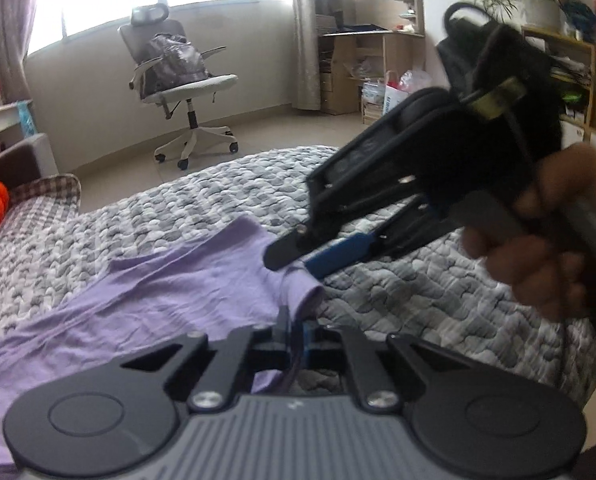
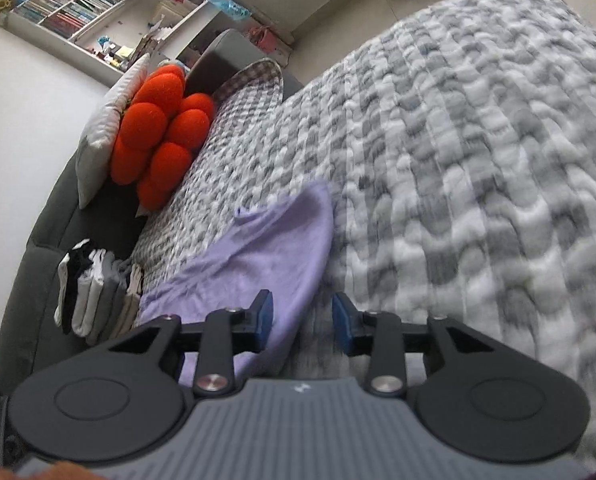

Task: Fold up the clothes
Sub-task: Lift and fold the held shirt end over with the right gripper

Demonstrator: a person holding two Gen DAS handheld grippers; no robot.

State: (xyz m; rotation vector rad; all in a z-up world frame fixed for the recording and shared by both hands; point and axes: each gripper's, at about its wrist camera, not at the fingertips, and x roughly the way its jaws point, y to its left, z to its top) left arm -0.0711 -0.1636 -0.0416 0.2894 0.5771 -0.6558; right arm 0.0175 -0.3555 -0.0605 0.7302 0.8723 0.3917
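Note:
A lilac garment (image 1: pixel 157 296) lies spread on the grey quilted bed (image 1: pixel 418 304). My left gripper (image 1: pixel 293 332) is shut on a raised corner of the garment (image 1: pixel 302 296), its fingers pressed together. My right gripper (image 1: pixel 293 254) shows in the left wrist view just above that corner, held in a hand. In the right wrist view the right gripper (image 2: pixel 302 326) is open and empty, its blue pads (image 2: pixel 265 322) straddling the garment's (image 2: pixel 265 248) edge over the bed (image 2: pixel 458 160).
An orange ball cushion (image 2: pixel 157 128) and pillows lie at the bed's head. A stack of folded clothes (image 2: pixel 93 296) sits by the dark headboard. An office chair (image 1: pixel 177 80), shelves and a desk stand on the floor beyond the bed.

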